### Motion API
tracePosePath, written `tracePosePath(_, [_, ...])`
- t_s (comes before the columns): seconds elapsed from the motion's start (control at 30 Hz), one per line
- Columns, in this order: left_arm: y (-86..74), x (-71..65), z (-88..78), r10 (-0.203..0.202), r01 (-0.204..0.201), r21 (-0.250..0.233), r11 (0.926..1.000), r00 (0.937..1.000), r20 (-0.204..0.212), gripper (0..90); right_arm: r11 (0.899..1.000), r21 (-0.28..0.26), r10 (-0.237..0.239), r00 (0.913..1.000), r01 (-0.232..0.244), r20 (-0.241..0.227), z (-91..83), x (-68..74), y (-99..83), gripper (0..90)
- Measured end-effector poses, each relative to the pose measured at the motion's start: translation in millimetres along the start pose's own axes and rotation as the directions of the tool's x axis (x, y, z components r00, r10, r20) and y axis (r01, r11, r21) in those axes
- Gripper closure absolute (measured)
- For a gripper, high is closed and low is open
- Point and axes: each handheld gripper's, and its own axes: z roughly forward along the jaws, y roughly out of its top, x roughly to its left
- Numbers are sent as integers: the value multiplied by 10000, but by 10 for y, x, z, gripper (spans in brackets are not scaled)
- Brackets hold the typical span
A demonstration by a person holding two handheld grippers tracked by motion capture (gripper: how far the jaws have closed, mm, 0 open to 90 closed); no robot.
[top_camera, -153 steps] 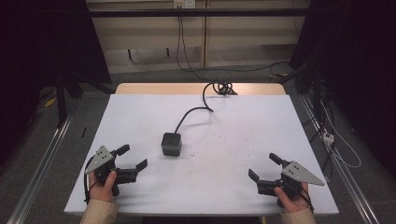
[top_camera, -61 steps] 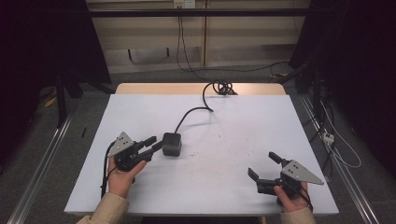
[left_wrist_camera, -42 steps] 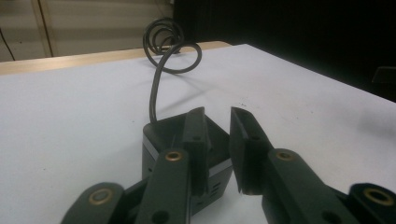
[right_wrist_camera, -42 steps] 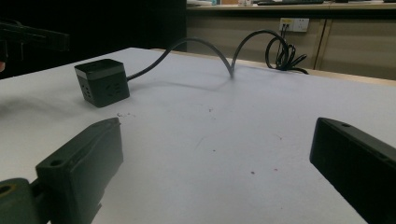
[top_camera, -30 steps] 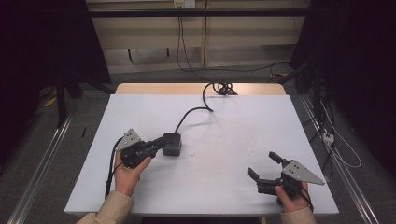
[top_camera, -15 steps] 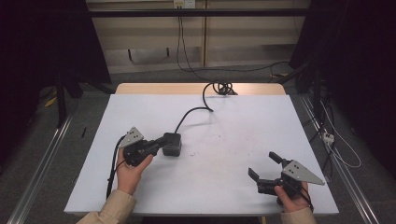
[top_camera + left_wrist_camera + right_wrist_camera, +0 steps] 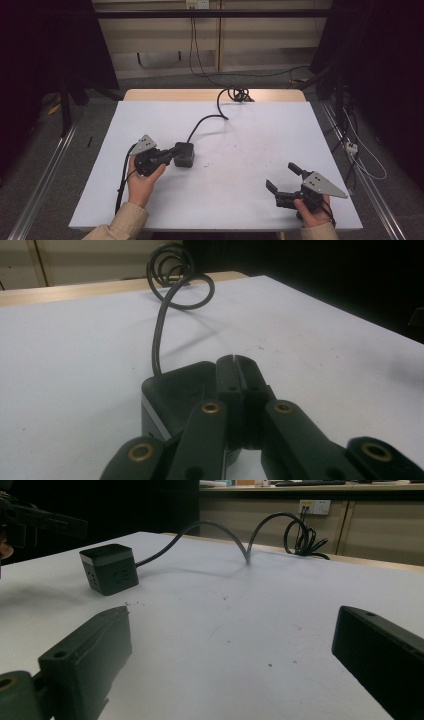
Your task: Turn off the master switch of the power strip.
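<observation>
Comparing the high view with its earlier pictures: the left tongs [image 7: 172,156], formerly parked open at the near left corner of the bench [image 7: 250,135], now lie up against the black cube socket [image 7: 184,154] left of the bench's middle, tips touching its near-left side. The cube itself has not shifted; its black cable [image 7: 210,120] runs as before to a coil at the far edge. The right tongs [image 7: 284,181] rest at the near right corner, unchanged, well apart from the cube.

Left gripper view: the jaws have just been closing and now stand pressed together, pad against pad, with no gap and nothing between them. The closed tips sit over the cube's top face [image 7: 175,390], at or just above its near edge; whether they actually press on it cannot be told. The cable rises from the cube's far side and loops away.

Right gripper view: jaws spread wide, empty, bare bench between them. The cube [image 7: 109,568] stands upright far off at the left, cable arching behind it.

Judgement: closed tips on the cube suggest a push or a press on it, not a lift; no grip exists, and the cube is not yet displaced.
</observation>
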Motion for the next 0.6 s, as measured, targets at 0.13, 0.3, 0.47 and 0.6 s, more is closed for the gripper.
tracePosePath(0.13, [14,-4,16,-97,97,196,9998,10000,20,900,10000,-22,-18,10000,18,-11,1,2,1,20])
tracePosePath(0.3, [25,-2,40,-179,179,354,9992,9998,5,900,10000,-24,-20,10000,20,-40,5,5,0,19])
tracePosePath(0.47, [34,7,66,-363,362,416,9985,9993,11,900,10000,-26,-22,10000,22,-50,5,4,2,20])
tracePosePath(0.6, [35,17,85,-468,470,459,9978,9989,-57,900,10000,-29,-17,10000,17,-49,6,3,1,20])
